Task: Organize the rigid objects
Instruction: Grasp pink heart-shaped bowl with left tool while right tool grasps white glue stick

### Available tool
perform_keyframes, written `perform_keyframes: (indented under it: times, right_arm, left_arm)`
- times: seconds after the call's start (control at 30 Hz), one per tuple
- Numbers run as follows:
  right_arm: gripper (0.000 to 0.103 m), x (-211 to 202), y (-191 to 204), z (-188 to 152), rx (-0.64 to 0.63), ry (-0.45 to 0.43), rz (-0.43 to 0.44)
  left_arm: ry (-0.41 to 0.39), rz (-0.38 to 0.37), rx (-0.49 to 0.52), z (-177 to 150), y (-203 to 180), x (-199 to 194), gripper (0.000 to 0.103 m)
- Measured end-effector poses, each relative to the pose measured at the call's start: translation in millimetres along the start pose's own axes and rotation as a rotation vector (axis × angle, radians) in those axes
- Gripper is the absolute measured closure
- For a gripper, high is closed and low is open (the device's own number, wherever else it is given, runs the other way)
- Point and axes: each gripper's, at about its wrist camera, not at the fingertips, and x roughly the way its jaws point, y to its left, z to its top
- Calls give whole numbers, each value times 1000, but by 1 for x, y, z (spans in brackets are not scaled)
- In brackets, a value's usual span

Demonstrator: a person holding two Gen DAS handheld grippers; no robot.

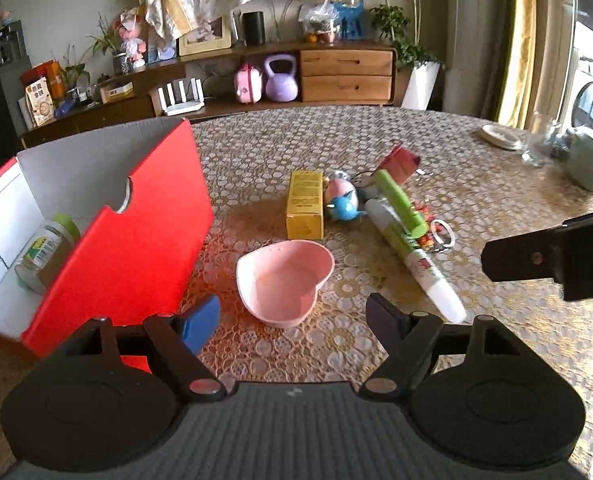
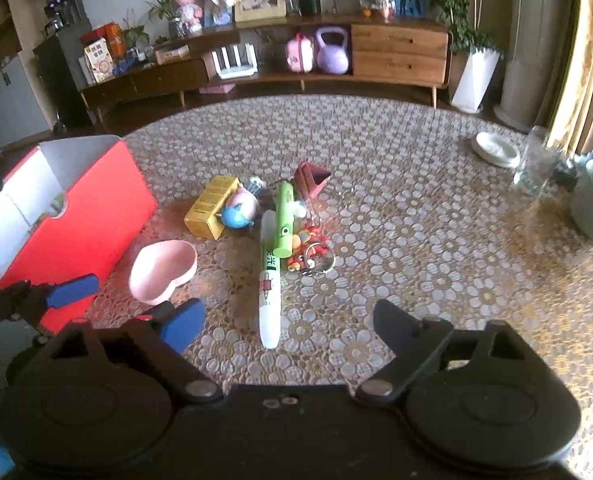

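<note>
From the left wrist view, the left gripper (image 1: 292, 316) hangs spread wide over the lace-covered table (image 1: 496, 340) with nothing between its fingers, and the pink heart-shaped dish (image 1: 286, 280) lies just ahead of them, right beside the red box (image 1: 136, 248). That box stands open with a green-capped jar (image 1: 46, 252) already lying inside it. On the far side of the dish from the box sits a yellow carton (image 1: 305, 204), then a round pink-and-blue toy (image 1: 342, 200) touching it, and farther still a white tube (image 1: 414, 258) lying beside a green tube (image 1: 402, 202), with a small red box (image 1: 400, 162) behind them. Part of the right gripper shows as a dark block at the edge, well away from the red box. From the right wrist view, the right gripper (image 2: 292, 324) is also spread and holds nothing; the white tube (image 2: 269, 280) lies lengthwise just ahead of its gap, its near end closest, with the green tube (image 2: 286, 220) touching it and a heap of small colourful key-ring trinkets (image 2: 310, 252) on the side away from the red box (image 2: 76, 232). The dish (image 2: 162, 272) lies between the tube and the box. The dish looks like light, stiff plastic, smooth enough to slip, so I would pinch its rim at one wall. The tube looks light and round, likely to roll, so a grip across its middle seems safest.
</note>
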Motion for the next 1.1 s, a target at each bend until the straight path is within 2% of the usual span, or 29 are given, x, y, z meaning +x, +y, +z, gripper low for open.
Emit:
perform_keyframes:
  times: [0.13, 0.4, 0.93, 1.0, 1.07, 1.1]
  right_arm:
    - [22, 25, 5, 6, 21, 36, 4]
    - [43, 60, 14, 16, 60, 68, 3]
    - [65, 84, 22, 23, 73, 78, -38]
    - [72, 84, 24, 22, 69, 75, -53]
    - [81, 83, 22, 22, 79, 72, -55]
    - [84, 82, 20, 21, 90, 72, -49]
  left_arm:
    - [19, 17, -13, 0, 4, 18, 23]
    - [37, 37, -25, 1, 12, 44, 23]
    - [-5, 11, -8, 5, 12, 58, 23]
    - [-4, 1, -13, 5, 14, 58, 26]
    - [-3, -15, -16, 5, 14, 57, 39]
    - [-5, -15, -13, 4, 14, 56, 39]
